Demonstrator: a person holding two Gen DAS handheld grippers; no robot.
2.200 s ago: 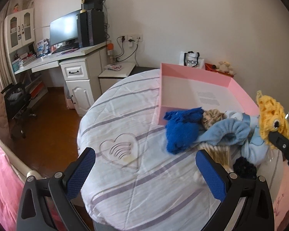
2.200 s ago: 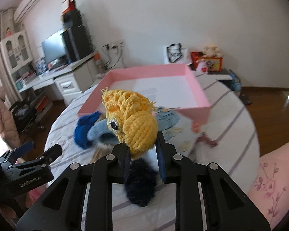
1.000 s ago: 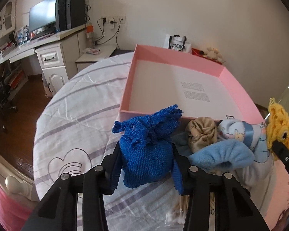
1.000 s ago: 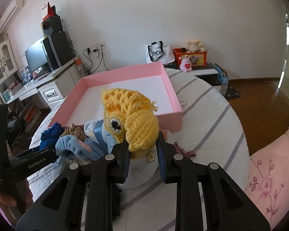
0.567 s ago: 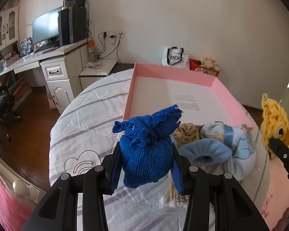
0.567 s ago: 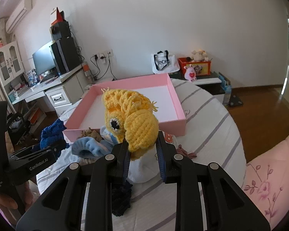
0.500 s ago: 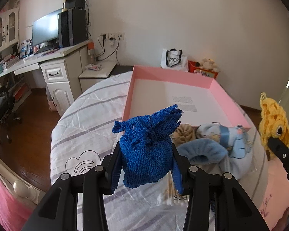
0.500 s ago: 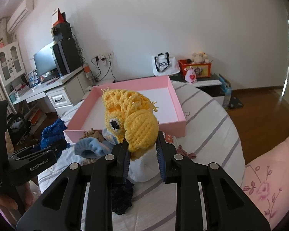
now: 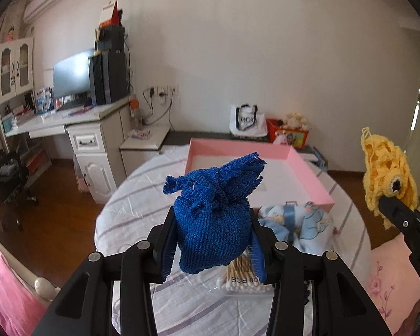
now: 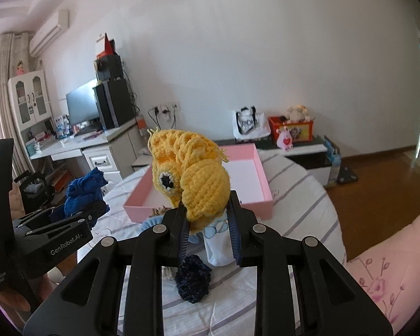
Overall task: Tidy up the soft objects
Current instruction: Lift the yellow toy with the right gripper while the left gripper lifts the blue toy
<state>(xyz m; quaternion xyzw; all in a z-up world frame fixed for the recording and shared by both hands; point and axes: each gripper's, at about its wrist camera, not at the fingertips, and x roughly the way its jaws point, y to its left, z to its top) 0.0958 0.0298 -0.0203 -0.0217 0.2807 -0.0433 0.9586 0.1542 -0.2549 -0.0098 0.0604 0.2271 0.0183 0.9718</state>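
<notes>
Bedroom, round quilted table (image 9: 142, 196): left gripper (image 9: 212, 247) is clamping blue knit pouch (image 9: 212, 224), right gripper (image 10: 208, 225) is clamping yellow crochet toy (image 10: 193, 176). Both airborne; next, judging, lowering into pink tray (image 9: 312, 176) and releasing.

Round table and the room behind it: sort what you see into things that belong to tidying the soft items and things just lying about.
Part of the job:
- blue knitted pouch, in the left gripper
- yellow crocheted toy, in the right gripper
- pink tray
- light blue cloth pile
- dark yarn ball

Lying about:
- cotton swab box
- monitor
- white tote bag
</notes>
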